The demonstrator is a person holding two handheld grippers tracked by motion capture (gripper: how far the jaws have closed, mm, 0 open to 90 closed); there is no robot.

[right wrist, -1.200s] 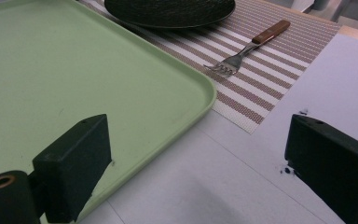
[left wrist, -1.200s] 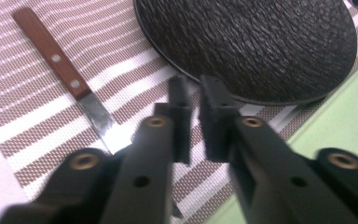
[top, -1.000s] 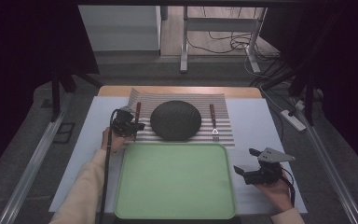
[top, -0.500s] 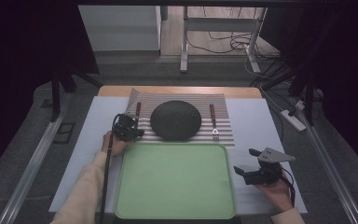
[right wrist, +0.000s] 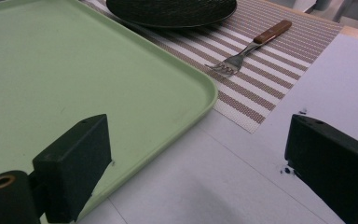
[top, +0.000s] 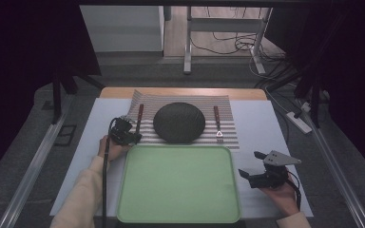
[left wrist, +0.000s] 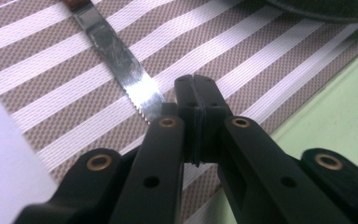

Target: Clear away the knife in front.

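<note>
A knife (top: 139,118) with a brown handle lies on the left part of the striped placemat (top: 228,135). A dark round plate (top: 179,122) sits in the middle and a fork (top: 217,122) lies at the right. My left gripper (top: 132,137) is at the mat's near left corner. In the left gripper view its jaws (left wrist: 195,86) are shut with nothing between them, just right of the serrated knife blade (left wrist: 116,51). My right gripper (top: 249,175) hovers open by the right edge of the green tray (top: 178,183). Nothing lies between its pads (right wrist: 74,158).
The green tray (right wrist: 74,70) has nothing on it and lies in front of the mat on a white sheet. The fork (right wrist: 242,53) and plate (right wrist: 172,9) lie beyond the tray's corner. Table legs and cables stand behind the table.
My left gripper has shifted a little toward the tray beside the knife's tip, still shut. The right gripper has stayed where it was.
</note>
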